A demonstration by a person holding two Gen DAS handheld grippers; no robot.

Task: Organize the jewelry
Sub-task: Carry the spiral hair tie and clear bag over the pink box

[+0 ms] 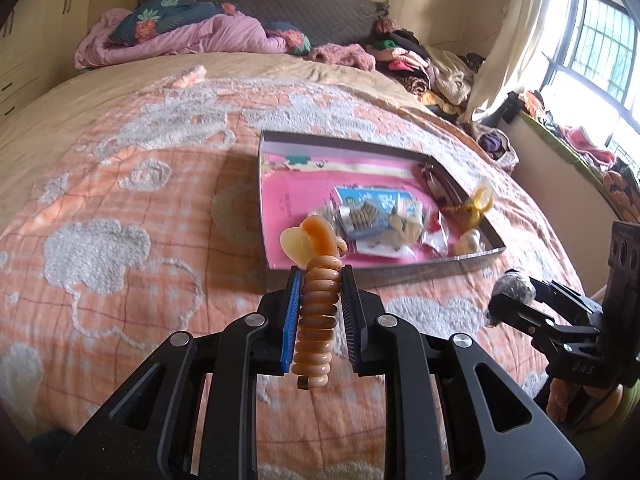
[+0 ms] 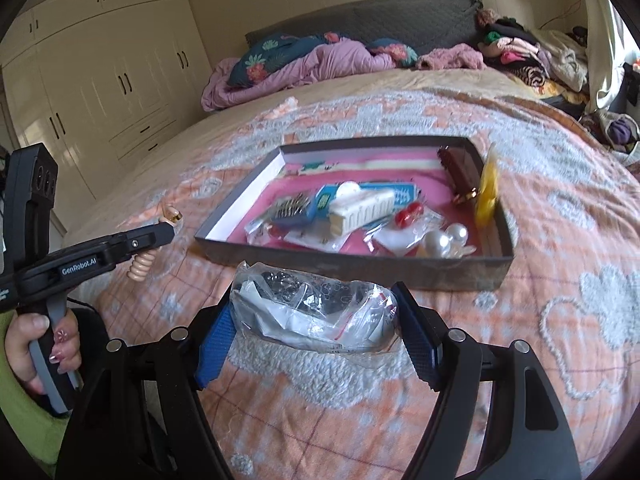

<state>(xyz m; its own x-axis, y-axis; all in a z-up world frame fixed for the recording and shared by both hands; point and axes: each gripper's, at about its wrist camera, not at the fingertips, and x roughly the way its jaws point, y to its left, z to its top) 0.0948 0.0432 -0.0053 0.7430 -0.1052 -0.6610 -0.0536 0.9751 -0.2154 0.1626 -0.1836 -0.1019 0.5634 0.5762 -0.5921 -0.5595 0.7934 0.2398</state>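
We are over a bed [image 1: 120, 168] with an orange and white quilt, pillows and a pink duvet heaped at its head. A shallow box [image 1: 280, 184] with a pink floor lies on the quilt, holding small packets, a blue card, a dark clip and a yellow bow.

Only the right view gives us the cream wardrobe [image 2: 100, 80], a hand [image 2: 44, 344] in a green sleeve on the left gripper's handle, two pearl beads [image 2: 444, 240] in the box's near right corner and a white comb-like piece [image 2: 360, 208] in its middle. Only the left view gives us the barred window [image 1: 592, 40] and curtain [image 1: 516, 40], and the cluttered sill under them.

Our left gripper [image 1: 320, 276] is clamped on an amber coil [image 1: 316, 320], a spiral band that runs lengthways between the blue pads, with a heart-shaped charm at its far end over the box's near edge. Our right gripper [image 2: 316, 312] stands wide, its pads pressing both ends of a clear bag [image 2: 316, 312] of small metal pieces, held above the quilt just short of the box's near wall.
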